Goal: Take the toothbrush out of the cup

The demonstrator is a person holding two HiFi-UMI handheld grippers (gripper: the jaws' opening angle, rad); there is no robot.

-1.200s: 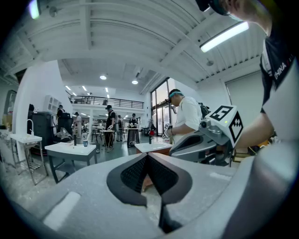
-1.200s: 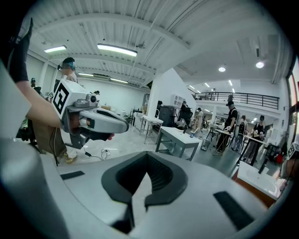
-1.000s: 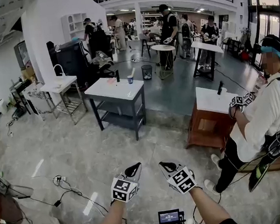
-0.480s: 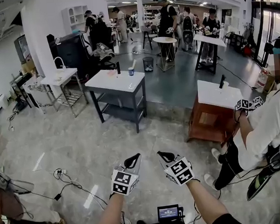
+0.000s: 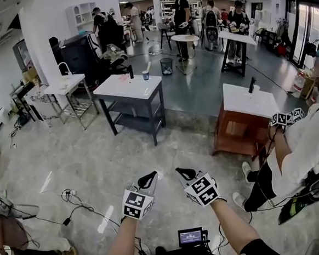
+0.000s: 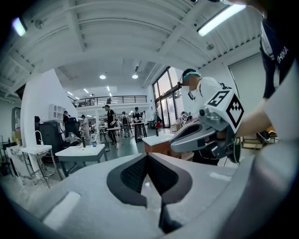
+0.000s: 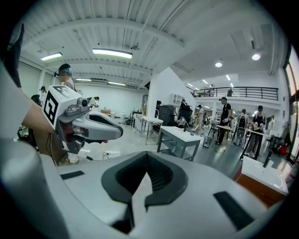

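Facing table (image 5: 122, 91) across floor (image 5: 101, 156), left tongs (image 5: 148, 179), right tongs (image 5: 185, 175) closed.

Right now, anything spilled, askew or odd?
Nothing spilled or damaged. The cup stands upright on the grey table, far ahead of the left gripper and right gripper, both shut and empty. Loose cables trail across the floor at left.

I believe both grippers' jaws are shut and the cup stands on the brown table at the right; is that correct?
Not quite: the head view shows the cup on the grey-legged table straight ahead. The rest is right.
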